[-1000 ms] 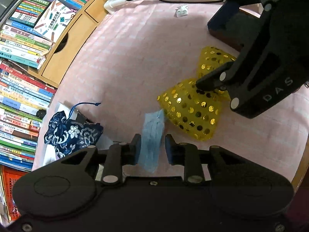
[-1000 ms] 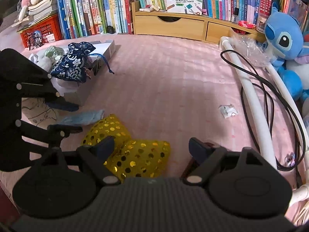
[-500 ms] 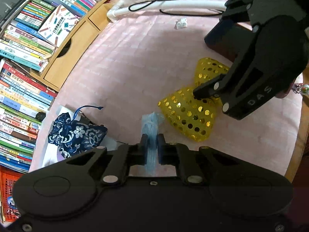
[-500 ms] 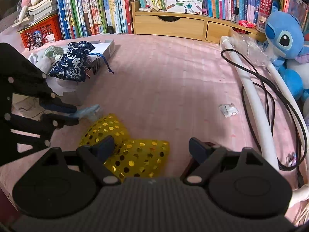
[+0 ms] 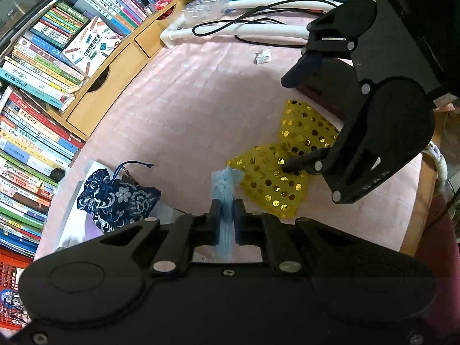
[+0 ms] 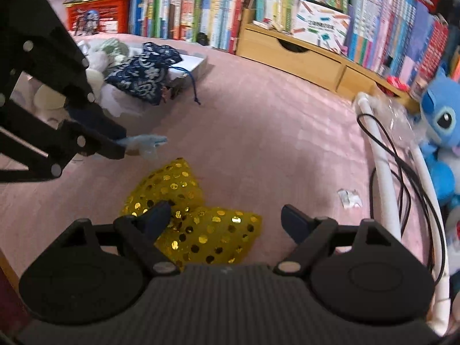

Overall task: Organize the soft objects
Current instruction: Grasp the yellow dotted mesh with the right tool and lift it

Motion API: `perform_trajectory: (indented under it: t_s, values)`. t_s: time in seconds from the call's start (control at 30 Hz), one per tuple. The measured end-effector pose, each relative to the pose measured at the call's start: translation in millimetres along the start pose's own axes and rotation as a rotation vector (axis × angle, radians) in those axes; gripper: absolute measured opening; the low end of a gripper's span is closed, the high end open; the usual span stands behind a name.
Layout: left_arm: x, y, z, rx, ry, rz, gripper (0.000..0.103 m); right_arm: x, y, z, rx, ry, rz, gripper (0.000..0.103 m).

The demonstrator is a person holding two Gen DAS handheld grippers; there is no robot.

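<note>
1. Left of the yellow bag lies the navy pouch, on a white box at the far left of the pink cover. I judge that box to be where the soft things go.

2. My left gripper is shut tight on the blue cloth. The cloth is just left of the yellow bag, and in the right wrist view it looks clear of the cover.

3. The cloth's long axis runs along the fingers. Its crumpled free end points away from me, past the pads; a shorter tail hangs back under the jaws.

4. To do this step well, I would carry the cloth left toward the pouch with the grip unchanged. I would keep it high enough that the free end does not drag or catch the pouch's cord. The hold is narrow and the fabric thin, so a jerk could slip it out.

5. The yellow bag sits in the middle, pinched like a bow. Its long axis runs left to right in the right wrist view.

6. My right gripper hangs over the bag, jaws wide apart and holding nothing. Its left finger is over the bag's waist and the right one is past the bag's right edge. I cannot tell whether the left tip touches the fabric.
</note>
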State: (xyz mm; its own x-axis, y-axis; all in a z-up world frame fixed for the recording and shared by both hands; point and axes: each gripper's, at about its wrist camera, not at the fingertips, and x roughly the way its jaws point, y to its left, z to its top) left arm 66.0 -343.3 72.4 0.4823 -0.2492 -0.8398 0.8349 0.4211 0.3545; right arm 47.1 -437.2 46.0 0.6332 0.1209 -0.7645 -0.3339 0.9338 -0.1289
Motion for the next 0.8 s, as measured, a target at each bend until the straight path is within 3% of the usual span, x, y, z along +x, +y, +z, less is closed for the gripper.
perform_trajectory:
  t_s: [0.23,0.37,0.43,0.5,0.7,0.8]
  values:
    - [1.0,0.8,-3.6,-0.015,0.007,-0.004,0.008,10.8,23.6,1.0,-0.128,0.027,0.022,0.102]
    - [0.4,2.2,-5.4,-0.018,0.002,-0.009,0.008,27.9,26.9,4.4,-0.062,0.073,0.026,0.101]
    - [-0.2,2.9,-6.2,-0.022,-0.001,-0.013,0.008,31.3,25.4,3.4,-0.006,0.077,0.017,0.098]
    - [-0.5,3.2,-6.5,-0.027,-0.004,-0.017,0.008,31.3,25.4,2.2,0.043,0.072,0.001,0.088]
    - [-3.0,3.1,-8.0,-0.036,-0.014,-0.025,0.008,17.8,33.8,1.5,0.109,0.051,-0.074,0.07]
    - [-6.3,4.1,-9.1,-0.044,-0.024,-0.029,0.008,7.7,32.2,1.5,0.148,0.028,-0.079,0.067]
